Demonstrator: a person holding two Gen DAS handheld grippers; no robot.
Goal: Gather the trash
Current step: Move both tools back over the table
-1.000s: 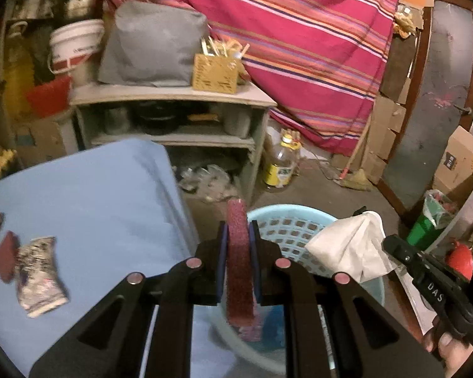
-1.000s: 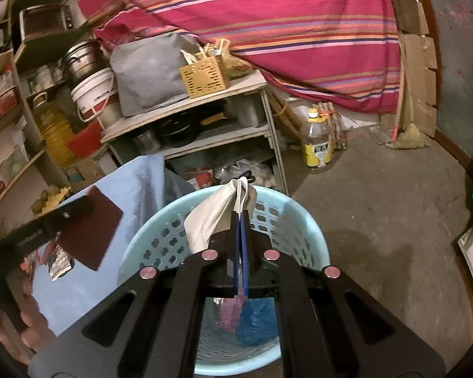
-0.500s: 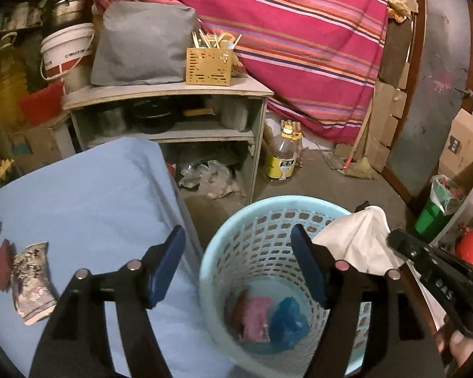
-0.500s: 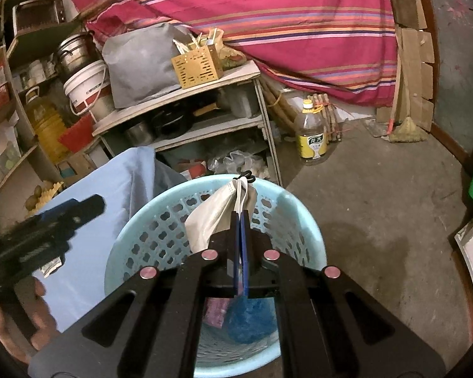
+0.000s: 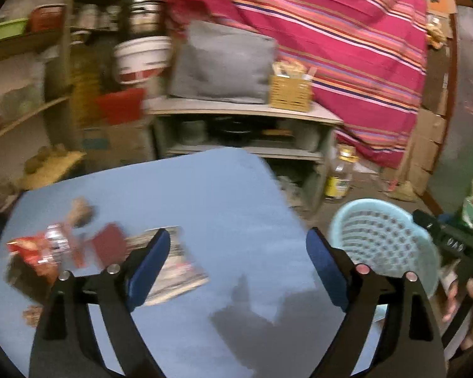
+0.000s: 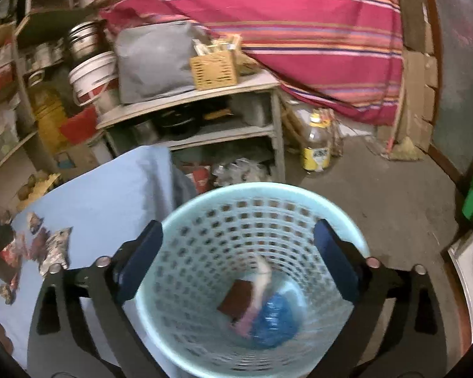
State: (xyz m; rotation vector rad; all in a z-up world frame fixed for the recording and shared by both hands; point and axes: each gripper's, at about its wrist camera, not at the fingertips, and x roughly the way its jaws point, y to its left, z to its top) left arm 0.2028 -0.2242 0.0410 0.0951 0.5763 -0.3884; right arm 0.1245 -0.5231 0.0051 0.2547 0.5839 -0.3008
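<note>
Only right view shows basket (image 6: 261, 195) bottom: white tissue (image 6: 263, 278). Both hand-held grippers spread, empty.

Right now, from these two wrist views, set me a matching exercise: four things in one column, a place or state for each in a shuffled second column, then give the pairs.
Things:
1. blue plastic bag
2. red snack wrapper
3. oil bottle
4. right gripper

Places or states:
A. standing on the floor beside the shelf unit
B. open and empty above the basket
C. lying at the bottom of the light blue basket
D. lying on the blue tablecloth

Pairs: 1-C, 2-D, 3-A, 4-B
</note>
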